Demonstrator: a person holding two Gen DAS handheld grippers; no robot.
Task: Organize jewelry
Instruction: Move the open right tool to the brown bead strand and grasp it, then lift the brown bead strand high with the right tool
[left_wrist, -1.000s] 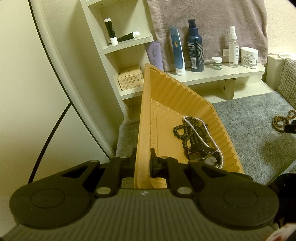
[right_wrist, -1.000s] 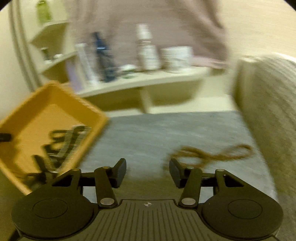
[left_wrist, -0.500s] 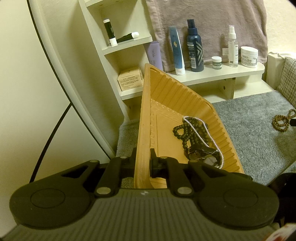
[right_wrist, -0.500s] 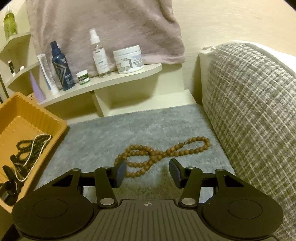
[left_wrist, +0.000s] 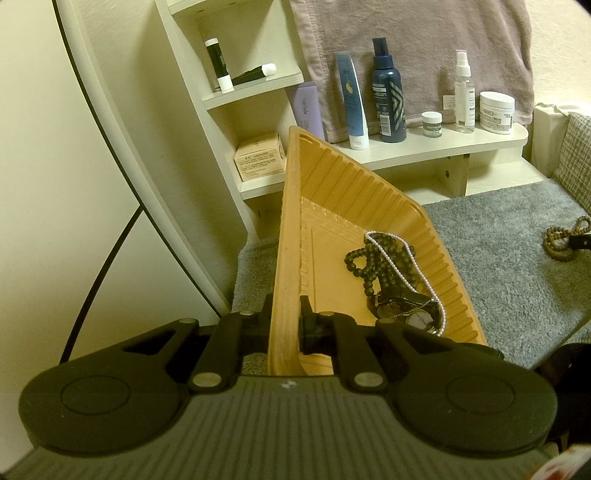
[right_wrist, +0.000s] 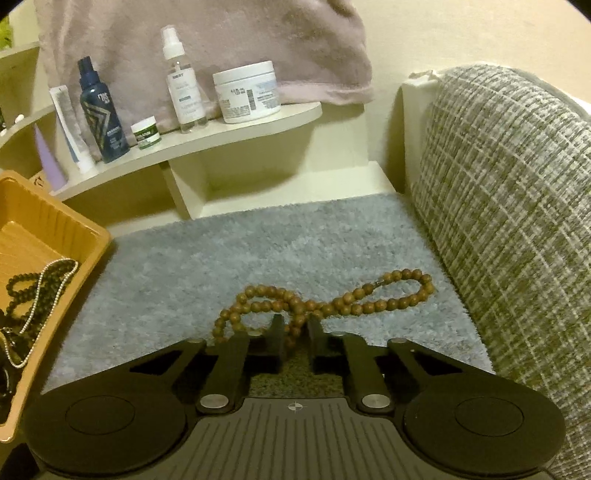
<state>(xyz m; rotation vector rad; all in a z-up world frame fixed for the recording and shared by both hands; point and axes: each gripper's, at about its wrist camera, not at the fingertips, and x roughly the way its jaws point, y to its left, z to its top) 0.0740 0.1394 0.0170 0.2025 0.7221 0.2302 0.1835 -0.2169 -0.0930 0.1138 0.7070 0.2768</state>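
Note:
My left gripper is shut on the near rim of an orange ribbed tray, which it holds tilted. In the tray lie a dark bead strand, a thin pearl strand and a dark watch. On the grey mat, a brown wooden bead necklace lies in loops. My right gripper is shut on the necklace's near loop, with beads pinched between its pads. The tray's corner shows at the left of the right wrist view. The left wrist view has the necklace at its far right.
A cream shelf behind the mat holds bottles, tubes and jars, and a mauve towel hangs above it. A woven cushion walls off the mat's right side. Left of the tray stand corner shelves and a curved white frame.
My right gripper has moved forward and down onto the brown necklace and shut its jaws on the near loop. The left gripper and the tray have kept still.

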